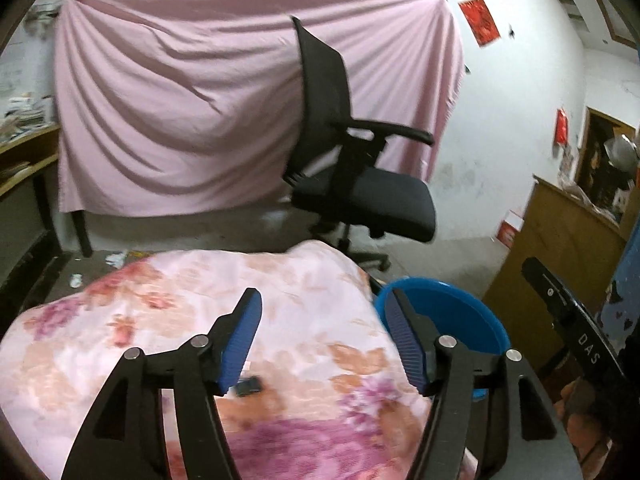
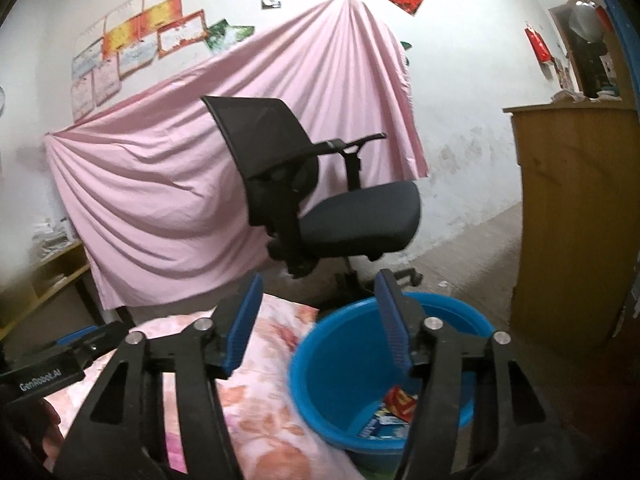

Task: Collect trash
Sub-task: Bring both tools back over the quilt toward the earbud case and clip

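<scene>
A blue plastic basin (image 2: 320, 364) stands on the floor beside a floral blanket (image 2: 256, 408); it holds wrappers, a red one (image 2: 400, 400) and a blue-white one (image 2: 378, 424). In the left wrist view the basin (image 1: 472, 320) shows at the blanket's (image 1: 200, 320) right edge. A small dark piece (image 1: 249, 386) lies on the blanket under my left gripper (image 1: 324, 320), which is open and empty. My right gripper (image 2: 318, 308) is open and empty above the basin's near left rim. The left gripper body (image 2: 60, 364) shows at lower left in the right wrist view.
A black office chair (image 1: 360, 184) (image 2: 320, 200) stands behind the blanket, before a pink sheet (image 1: 180, 100) hung on the wall. A wooden cabinet (image 2: 576, 208) is on the right, shelves (image 1: 24, 152) on the left. Small scraps (image 1: 114, 258) lie on the floor beyond the blanket.
</scene>
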Available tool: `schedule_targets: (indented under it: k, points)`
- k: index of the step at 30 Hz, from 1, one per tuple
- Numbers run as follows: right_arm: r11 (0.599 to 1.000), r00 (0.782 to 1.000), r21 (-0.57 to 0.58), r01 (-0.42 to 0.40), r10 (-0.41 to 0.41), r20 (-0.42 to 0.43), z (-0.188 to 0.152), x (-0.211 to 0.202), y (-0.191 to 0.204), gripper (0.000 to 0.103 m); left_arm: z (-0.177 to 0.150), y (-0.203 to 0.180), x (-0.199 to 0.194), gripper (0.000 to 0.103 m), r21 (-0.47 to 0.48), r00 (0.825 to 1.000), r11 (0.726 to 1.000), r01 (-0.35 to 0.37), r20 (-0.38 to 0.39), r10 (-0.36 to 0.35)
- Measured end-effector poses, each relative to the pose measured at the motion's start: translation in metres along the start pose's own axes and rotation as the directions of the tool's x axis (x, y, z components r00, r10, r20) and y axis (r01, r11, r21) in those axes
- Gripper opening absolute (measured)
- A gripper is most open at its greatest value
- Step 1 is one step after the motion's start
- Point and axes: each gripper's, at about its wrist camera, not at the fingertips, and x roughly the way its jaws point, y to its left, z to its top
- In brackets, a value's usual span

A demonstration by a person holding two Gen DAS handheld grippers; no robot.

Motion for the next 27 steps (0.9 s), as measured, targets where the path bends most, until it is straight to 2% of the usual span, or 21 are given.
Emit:
schedule_targets:
  k: [3,6,8,11,18,27]
  points:
    - [0.999,0.999,-0.023,-0.032,0.032,0.01,-0.004,0.001,0.018,0.088,0.0,0.018,-0.016,0.07,-0.024,0.998,0.999,-0.035,0.044,0.036]
    - [0.997,0.998,-0.046,-0.064,0.065,0.025,-0.006,0.0,0.033,0.096,-0.002,0.036,-0.031,0.083,-0.052,0.993,0.997,-0.061,0.098,0.066]
    - [0.995,0.995,-0.059,-0.08,0.083,0.047,-0.008,-0.003,0.042,0.103,-0.005,0.047,-0.042,0.1,-0.077,0.984,0.993,-0.089,0.146,0.099]
    - [0.99,0.989,-0.08,-0.114,0.121,0.087,-0.011,-0.011,0.054,0.103,-0.01,0.065,-0.06,0.101,-0.111,0.964,0.987,-0.12,0.224,0.142]
    - [0.969,0.963,-0.167,-0.182,0.21,0.171,-0.016,-0.03,0.082,0.103,-0.029,0.096,-0.087,0.101,-0.13,0.935,0.977,-0.171,0.292,0.203]
    - [0.93,0.957,-0.283,-0.235,0.271,0.098,-0.036,-0.019,0.124,0.103,-0.057,0.128,-0.102,0.101,-0.127,0.903,0.966,-0.223,0.346,0.254]
